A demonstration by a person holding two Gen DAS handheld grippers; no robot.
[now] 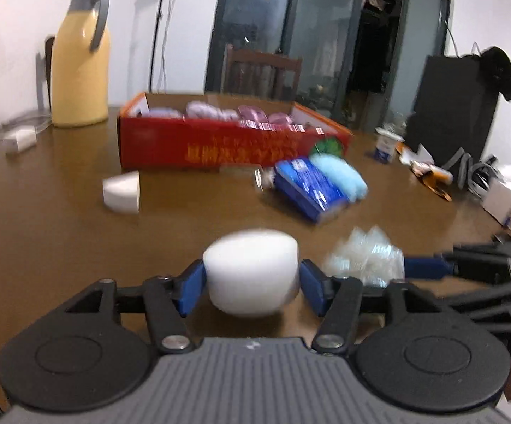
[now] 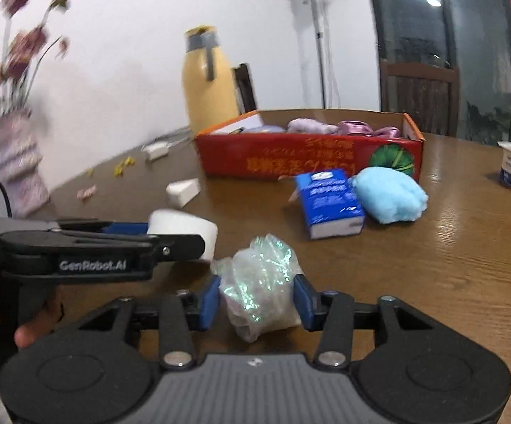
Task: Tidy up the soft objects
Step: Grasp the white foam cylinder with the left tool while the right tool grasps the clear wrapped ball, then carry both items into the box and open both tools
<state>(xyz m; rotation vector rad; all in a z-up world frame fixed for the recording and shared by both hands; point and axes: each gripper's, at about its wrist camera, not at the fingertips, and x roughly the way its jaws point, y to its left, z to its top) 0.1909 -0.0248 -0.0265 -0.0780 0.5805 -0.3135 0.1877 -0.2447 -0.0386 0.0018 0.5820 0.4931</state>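
Left tongs (image 1: pixel 251 277) pinch a white foam block (image 1: pixel 251 275) above the counter (image 1: pixel 78 229) — light, squashy. Right tongs (image 2: pixel 255 298) clamp a crinkly plastic bag (image 2: pixel 260 286) mid-body — slippery, best held gently.

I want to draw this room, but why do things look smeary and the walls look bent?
Left wrist view: the red box and blue packet are smeared by motion blur, and the door frames bow from the fisheye lens. Right wrist view: the flowers are blurred most, the table shows lamp glare, and the shiny bag in the claw glints green.
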